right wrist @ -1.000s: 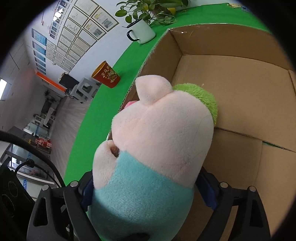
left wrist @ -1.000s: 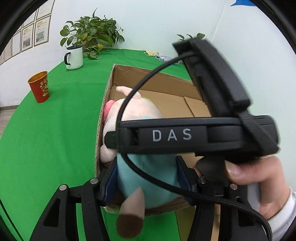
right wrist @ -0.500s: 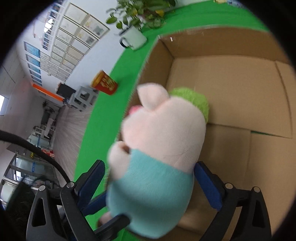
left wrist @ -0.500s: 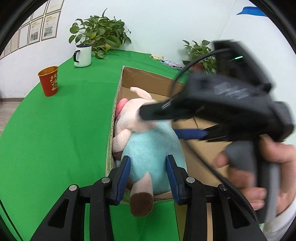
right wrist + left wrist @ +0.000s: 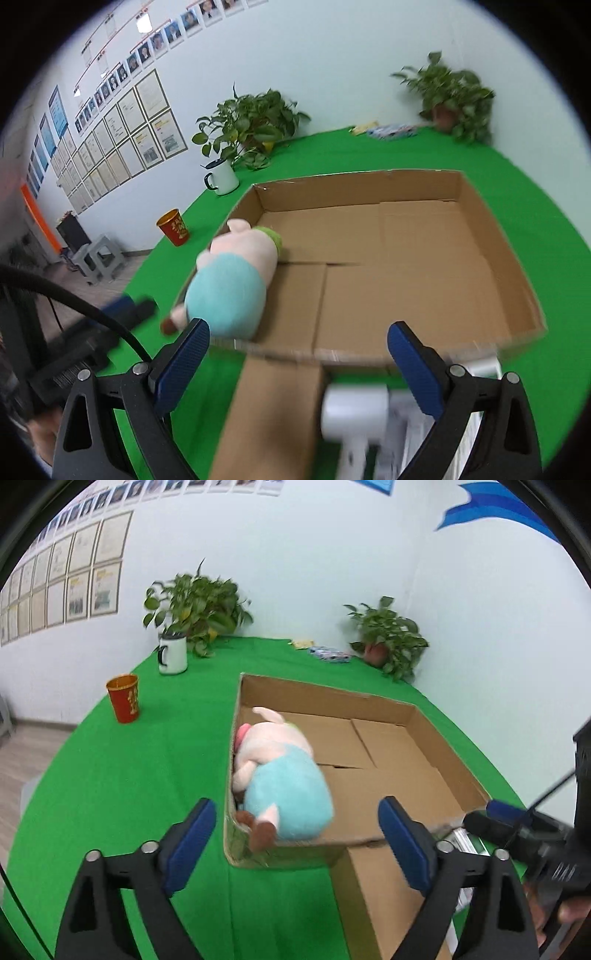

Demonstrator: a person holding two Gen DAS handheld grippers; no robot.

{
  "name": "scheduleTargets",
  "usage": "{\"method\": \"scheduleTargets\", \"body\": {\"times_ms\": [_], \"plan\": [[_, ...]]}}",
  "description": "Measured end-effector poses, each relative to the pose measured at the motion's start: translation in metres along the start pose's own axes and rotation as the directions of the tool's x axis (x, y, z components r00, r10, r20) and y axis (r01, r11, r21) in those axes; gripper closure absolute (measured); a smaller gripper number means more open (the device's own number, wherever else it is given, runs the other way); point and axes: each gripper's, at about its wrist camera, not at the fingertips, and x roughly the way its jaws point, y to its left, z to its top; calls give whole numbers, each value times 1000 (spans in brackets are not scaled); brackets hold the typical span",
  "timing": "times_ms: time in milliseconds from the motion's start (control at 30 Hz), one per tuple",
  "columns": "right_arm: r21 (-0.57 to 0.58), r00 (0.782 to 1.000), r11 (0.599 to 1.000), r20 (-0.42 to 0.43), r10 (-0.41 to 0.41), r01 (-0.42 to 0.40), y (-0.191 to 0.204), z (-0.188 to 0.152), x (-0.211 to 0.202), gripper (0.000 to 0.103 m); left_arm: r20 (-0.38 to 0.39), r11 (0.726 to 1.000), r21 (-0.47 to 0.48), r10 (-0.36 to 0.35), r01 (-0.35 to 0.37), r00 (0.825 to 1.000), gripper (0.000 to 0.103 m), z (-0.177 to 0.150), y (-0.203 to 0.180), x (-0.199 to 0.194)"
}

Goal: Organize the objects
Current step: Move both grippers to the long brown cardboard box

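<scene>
Left gripper (image 5: 297, 834), black frame with blue pads, jaws opening and standing wide apart, nothing held. Right gripper (image 5: 297, 354), same build, jaws also spread wide and empty. Directly below the right gripper: a blurred white object with a handle (image 5: 352, 421), kind not determinable, beside a flat brown cardboard flap (image 5: 269, 413) lying on the green table covering (image 5: 129, 775).

Beyond the flap stood the shallow open brown cardboard box (image 5: 447, 753). The pink plush pig in a light blue shirt (image 5: 280, 779) lay on its side inside the box, against the left wall at the near corner, one brown-tipped foot over the near rim. Neither gripper touched it. Rest of box floor bare cardboard.

Further left on the table: a red paper cup with gold print (image 5: 123, 698), then a white enamel mug with dark rim (image 5: 172, 653). At the far edge, two leafy potted plants (image 5: 197, 607) against the white wall.
</scene>
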Motion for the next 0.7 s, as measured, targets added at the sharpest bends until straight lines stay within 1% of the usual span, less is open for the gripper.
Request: {"method": "scheduleTargets", "body": {"times_ms": [67,133,200,267,333,400,467,533,567,633,700], "plan": [[-9,999,999,14,-35,35,3,-19,-9,5,7,1000,22,-8,8,1000,13,-5,-12,-14],[-10,999,999,13,-48,48,4,-36,-18,5,1,999,37,-22,22,1000,13,-14,-23,-24],[-13,999,999,4,-41,41,5,-44,-23,5,-6,998,47,-36,36,999,13,-22,-33,-33],[-24,998,998,19,-55,55,8,-49,-32,5,-17,998,47,-51,52,999,13,-30,-41,-38],[-30,997,997,39,-70,71,6,-55,-44,5,-21,997,64,-38,40,999,14,-37,-47,-46],[-7,995,997,56,-81,82,6,-64,-54,5,-13,997,74,-29,30,999,15,-44,-54,-56],[-9,998,999,51,-48,48,10,-77,-60,5,-3,996,73,-44,44,999,15,-50,-59,-63],[-31,998,999,40,-41,43,20,-92,-60,5,3,996,77,-55,54,998,15,-59,-65,-70],[-37,999,999,27,-30,31,25,-100,-59,5,-5,995,81,-56,56,998,15,-63,-67,-68],[-61,1000,998,-24,3,-5,36,-114,-52,5,-42,995,81,-58,61,997,15,-72,-68,-64],[-100,999,995,-37,-2,-2,47,-125,-50,5,-74,996,66,-58,63,996,15,-81,-64,-59]]}}
